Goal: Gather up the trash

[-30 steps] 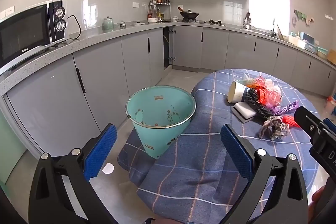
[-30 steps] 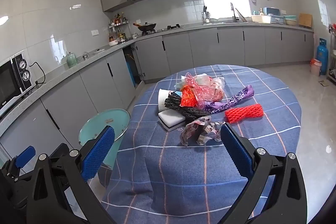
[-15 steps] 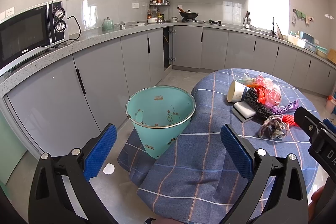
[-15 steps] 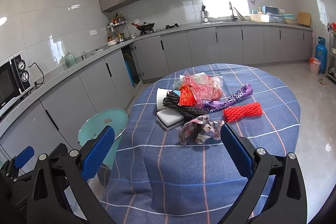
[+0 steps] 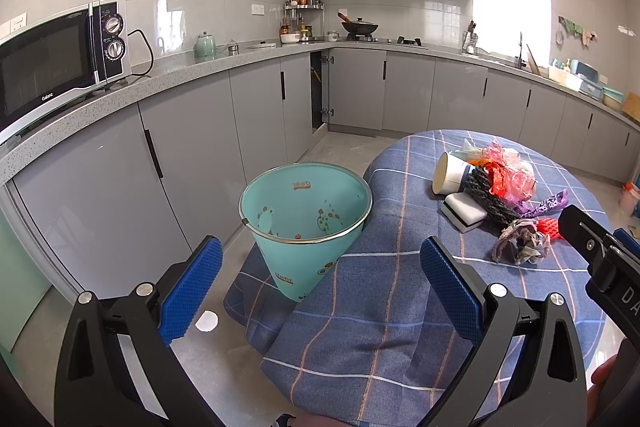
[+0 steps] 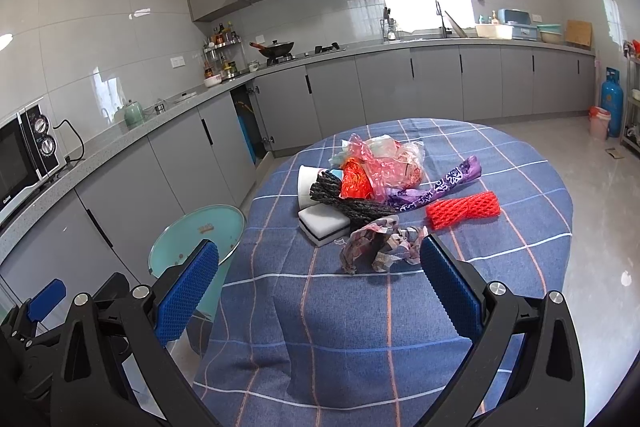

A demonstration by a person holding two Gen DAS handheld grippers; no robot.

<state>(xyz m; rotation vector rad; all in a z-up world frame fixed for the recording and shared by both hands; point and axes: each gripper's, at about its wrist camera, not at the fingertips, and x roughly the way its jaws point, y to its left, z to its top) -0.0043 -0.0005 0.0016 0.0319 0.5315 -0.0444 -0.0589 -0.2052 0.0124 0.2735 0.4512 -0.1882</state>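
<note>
A pile of trash lies on the round table with the blue checked cloth (image 6: 360, 307): a crumpled wrapper (image 6: 380, 245) nearest me, a white sponge block (image 6: 324, 225), dark braided rope (image 6: 352, 205), a red foam net (image 6: 464, 211), a purple wrapper (image 6: 444, 185), pink plastic bags (image 6: 384, 163) and a paper cup (image 5: 448, 173). A teal bin (image 5: 306, 205) stands on the floor left of the table. My left gripper (image 5: 320, 285) is open, facing the bin. My right gripper (image 6: 320, 281) is open, short of the crumpled wrapper.
Grey cabinets and a stone counter (image 5: 120, 91) run along the left and back walls, with a microwave (image 5: 56, 59) on the counter. A cabinet door (image 5: 320, 87) stands ajar. A blue gas cylinder (image 6: 612, 103) and pink bucket (image 6: 599, 121) stand at the far right.
Both views have shifted slightly; the trash pile sits a little farther up in the right wrist view. Both grippers stay open and hold nothing.
</note>
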